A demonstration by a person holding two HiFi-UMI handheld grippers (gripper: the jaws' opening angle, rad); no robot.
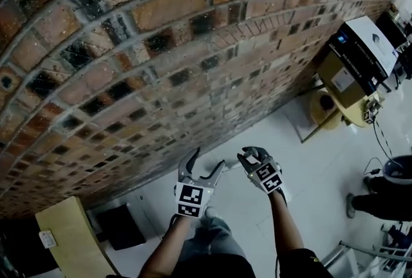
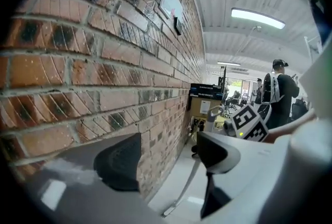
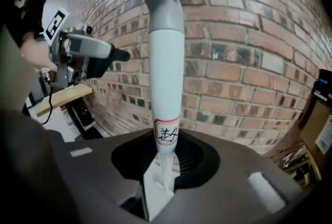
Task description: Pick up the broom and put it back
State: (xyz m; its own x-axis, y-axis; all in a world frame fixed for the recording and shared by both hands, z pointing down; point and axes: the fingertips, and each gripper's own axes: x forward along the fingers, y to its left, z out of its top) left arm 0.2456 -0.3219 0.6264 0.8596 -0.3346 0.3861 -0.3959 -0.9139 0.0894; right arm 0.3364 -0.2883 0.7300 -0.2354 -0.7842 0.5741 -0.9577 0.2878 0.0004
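Observation:
My right gripper [image 3: 163, 162] is shut on the broom handle [image 3: 166, 78], a white tube with a slanted grey tip and a small label just above the jaws. The handle stands up in front of the brick wall [image 3: 244, 57]. In the head view the right gripper [image 1: 252, 156] is beside the left gripper [image 1: 205, 166], both low in front of the wall [image 1: 148, 58]. My left gripper [image 2: 168, 158] is open with nothing between its pads. Past it a thin grey pole [image 2: 182, 191] slants down to the white floor. The broom's head is hidden.
A yellow cabinet with a black-and-white box on top [image 1: 353, 67] stands along the wall to the right. A wooden board [image 1: 72, 235] and a dark box [image 1: 122, 226] lie at the lower left. A person's legs [image 1: 380, 201] are at the right, and people [image 2: 277, 92] stand farther off.

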